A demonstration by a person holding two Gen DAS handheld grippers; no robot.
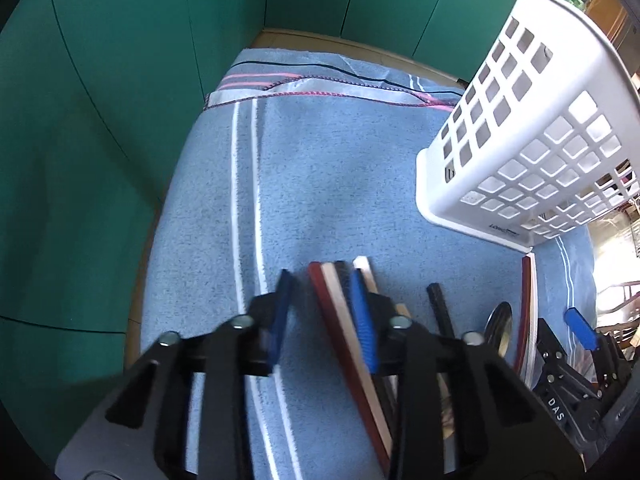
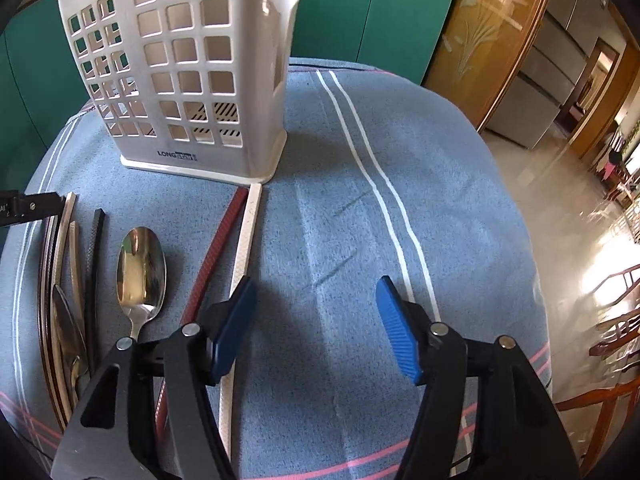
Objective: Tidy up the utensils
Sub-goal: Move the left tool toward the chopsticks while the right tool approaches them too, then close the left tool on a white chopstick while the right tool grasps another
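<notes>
My left gripper (image 1: 323, 314) points down at the blue striped cloth (image 1: 320, 180). Its blue pads stand a little apart, with a red chopstick (image 1: 332, 320) and a cream chopstick (image 1: 344, 312) between them, lying against the right pad; the left pad is clear of them. A black chopstick (image 1: 440, 312) and a metal spoon (image 1: 500, 328) lie to the right. My right gripper (image 2: 316, 320) hangs open over bare cloth, nothing between its fingers. A white chopstick (image 2: 244, 240) and a red one (image 2: 212, 256) run under its left finger. The white slotted utensil basket (image 2: 180, 80) stands upright behind.
A second metal utensil (image 2: 68, 328) lies among the chopsticks at the left. Green cabinet doors (image 1: 120, 100) close in behind and to the left of the table. To the right the table edge drops to a shiny floor (image 2: 560, 208) with wooden chairs (image 2: 616, 336).
</notes>
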